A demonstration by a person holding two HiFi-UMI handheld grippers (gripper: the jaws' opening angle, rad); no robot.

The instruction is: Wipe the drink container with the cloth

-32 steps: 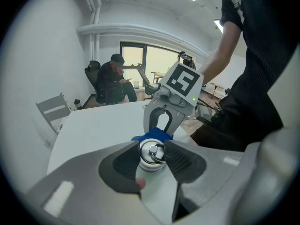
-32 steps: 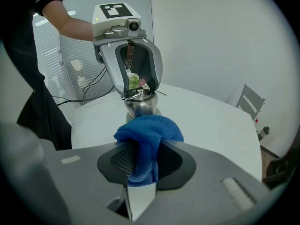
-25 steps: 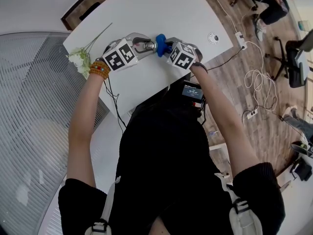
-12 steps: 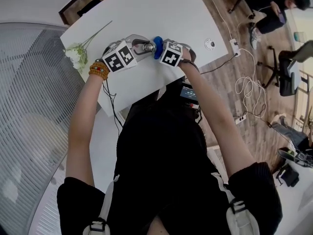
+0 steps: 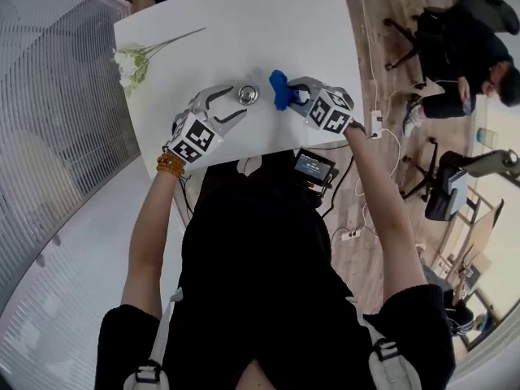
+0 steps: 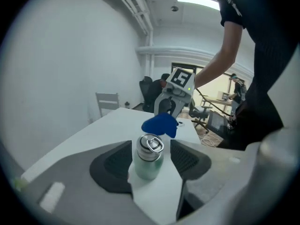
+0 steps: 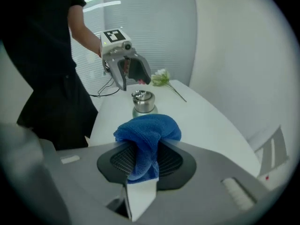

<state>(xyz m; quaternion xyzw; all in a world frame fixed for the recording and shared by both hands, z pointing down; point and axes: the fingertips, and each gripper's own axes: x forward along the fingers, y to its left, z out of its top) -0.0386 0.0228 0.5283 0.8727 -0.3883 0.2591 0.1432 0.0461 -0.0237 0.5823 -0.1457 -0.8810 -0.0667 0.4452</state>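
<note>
A small steel drink bottle point(image 5: 248, 95) with a ring-topped lid stands upright on the white table point(image 5: 244, 23). My left gripper point(image 5: 231, 102) is open, and the bottle point(image 6: 148, 150) stands free between its jaw tips with a gap on each side. My right gripper point(image 5: 294, 96) is shut on a bunched blue cloth point(image 5: 280, 89), held just right of the bottle and apart from it. In the right gripper view the cloth point(image 7: 147, 134) bulges out of the jaws, with the bottle point(image 7: 143, 102) and the left gripper point(image 7: 126, 71) beyond it.
A sprig of white flowers point(image 5: 132, 63) lies at the table's left. A small device with a screen point(image 5: 314, 166) hangs at the near table edge. Cables and a power strip point(image 5: 375, 124) lie on the wood floor at right, where a person sits in an office chair point(image 5: 463, 47).
My left gripper has opened, let go of the bottle and drawn back a little. The right gripper has pulled the cloth off the bottle to the right. The head view has swung.
</note>
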